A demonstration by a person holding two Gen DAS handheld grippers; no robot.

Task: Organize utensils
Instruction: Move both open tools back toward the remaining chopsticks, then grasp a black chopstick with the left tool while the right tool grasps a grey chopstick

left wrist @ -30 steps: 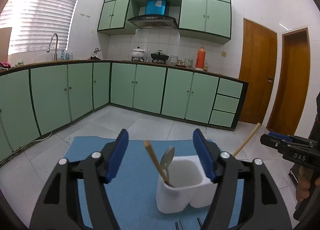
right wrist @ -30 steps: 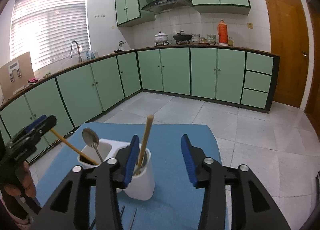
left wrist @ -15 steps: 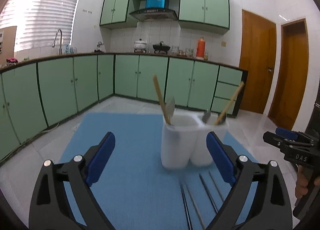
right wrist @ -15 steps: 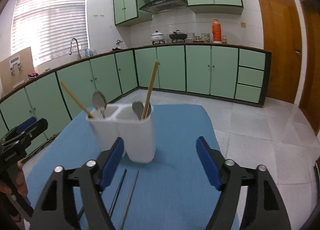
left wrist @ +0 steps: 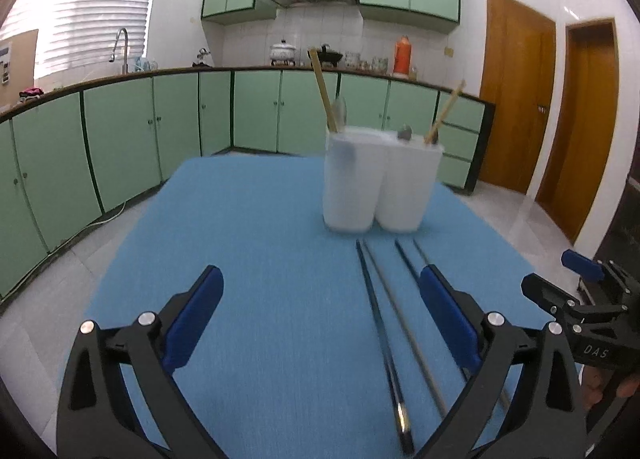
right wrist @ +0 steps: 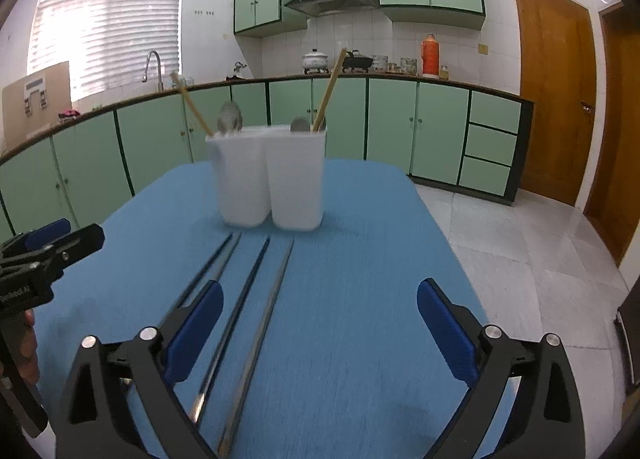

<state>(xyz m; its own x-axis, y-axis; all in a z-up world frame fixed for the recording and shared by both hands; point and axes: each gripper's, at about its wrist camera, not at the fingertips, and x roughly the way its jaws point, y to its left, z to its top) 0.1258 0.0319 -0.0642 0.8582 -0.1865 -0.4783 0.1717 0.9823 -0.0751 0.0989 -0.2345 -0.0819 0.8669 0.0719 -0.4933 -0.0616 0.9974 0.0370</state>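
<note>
— Opening wide, left gripper (left wrist: 320, 311) and right gripper (right wrist: 320, 315), fingers apart, nothing between the pads.

— Why so low over the blue bench (left wrist: 260, 219)?

— Probably lining up on the four metal chopsticks (right wrist: 256, 291) lying flat just before the white utensil holder (right wrist: 268, 175).

— Holder's contents?

— Wooden chopsticks (right wrist: 330, 89), spoons (right wrist: 229, 119), one of each per compartment, upright.

Green cabinets (left wrist: 256, 111) span mid-frame; window blinds (right wrist: 108, 15) upper left, wooden doors (left wrist: 516, 103) right, orange thermos (right wrist: 429, 54) on the counter.
</note>
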